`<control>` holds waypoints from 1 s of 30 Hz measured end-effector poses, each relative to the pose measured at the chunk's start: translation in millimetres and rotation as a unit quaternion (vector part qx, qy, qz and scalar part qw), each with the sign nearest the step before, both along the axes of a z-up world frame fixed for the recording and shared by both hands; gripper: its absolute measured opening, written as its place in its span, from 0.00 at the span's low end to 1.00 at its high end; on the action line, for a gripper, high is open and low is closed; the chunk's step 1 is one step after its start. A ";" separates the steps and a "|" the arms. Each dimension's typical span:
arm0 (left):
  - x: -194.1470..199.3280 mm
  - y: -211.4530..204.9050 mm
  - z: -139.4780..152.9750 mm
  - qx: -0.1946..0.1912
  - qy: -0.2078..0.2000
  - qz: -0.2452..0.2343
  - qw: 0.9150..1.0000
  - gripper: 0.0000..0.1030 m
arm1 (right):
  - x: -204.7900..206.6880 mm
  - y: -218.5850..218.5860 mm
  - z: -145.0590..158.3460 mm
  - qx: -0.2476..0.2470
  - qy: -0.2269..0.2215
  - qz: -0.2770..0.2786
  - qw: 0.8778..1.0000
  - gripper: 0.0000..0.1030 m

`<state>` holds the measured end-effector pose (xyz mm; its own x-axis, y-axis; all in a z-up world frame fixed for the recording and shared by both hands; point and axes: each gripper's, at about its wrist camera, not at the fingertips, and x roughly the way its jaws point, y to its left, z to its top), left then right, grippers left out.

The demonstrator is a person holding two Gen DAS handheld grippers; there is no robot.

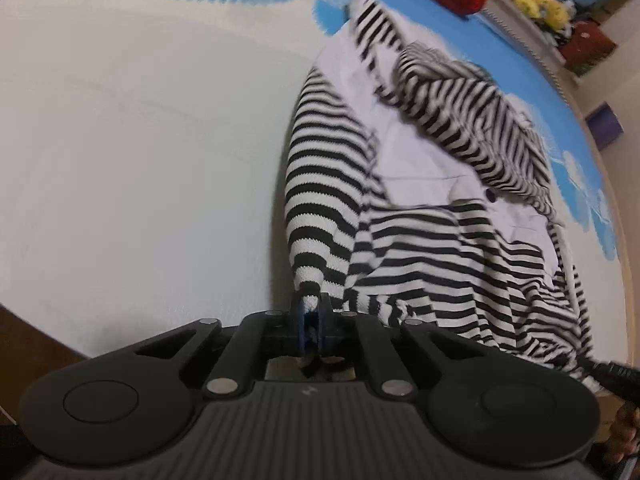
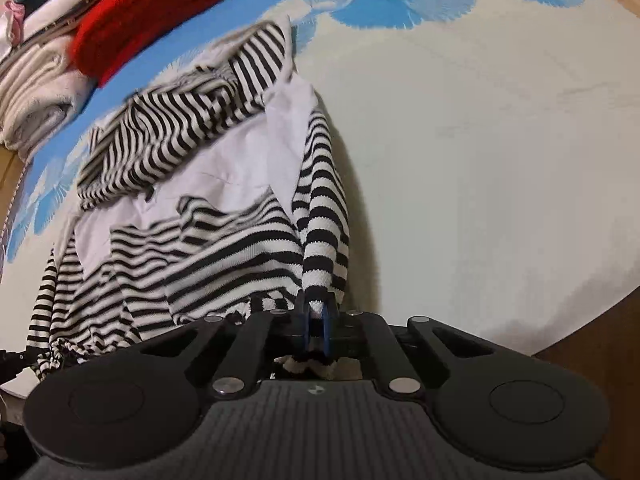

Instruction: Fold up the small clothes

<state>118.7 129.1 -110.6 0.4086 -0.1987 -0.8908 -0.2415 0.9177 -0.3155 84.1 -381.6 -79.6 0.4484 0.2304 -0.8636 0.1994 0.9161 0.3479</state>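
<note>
Black-and-white striped garment [image 1: 420,240] lies rumpled toward the bed's [image 1: 140,140] blue-patterned edge; left tongs [image 1: 311,312] and right tongs [image 2: 316,308] each pinch its fabric.

Soft, even indoor light, fairly bright, no glare. Strong fisheye bending curves both views at the edges. Motion blur smears the striped garment [image 1: 440,208] and red knit [image 2: 152,12] — far corners lose focus. A faint shadow sits beside the garment's raised fold.
</note>
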 end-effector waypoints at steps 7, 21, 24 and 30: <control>8.9 6.8 -15.2 -0.027 0.027 0.036 0.999 0.35 | 11.2 12.7 -11.8 -0.009 0.023 -0.001 1.000 0.27; 11.1 1.5 -17.8 -0.045 0.022 0.042 0.998 0.62 | 15.7 14.9 -16.6 -0.010 0.030 0.000 1.000 0.39; 11.9 -1.0 -22.0 -0.032 0.030 0.038 0.998 0.60 | 16.3 16.8 -18.9 -0.012 0.034 0.005 0.999 0.41; 12.3 -9.9 -27.4 -0.009 0.038 0.009 0.999 0.48 | 16.6 19.7 -21.6 -0.018 0.040 0.016 0.999 0.41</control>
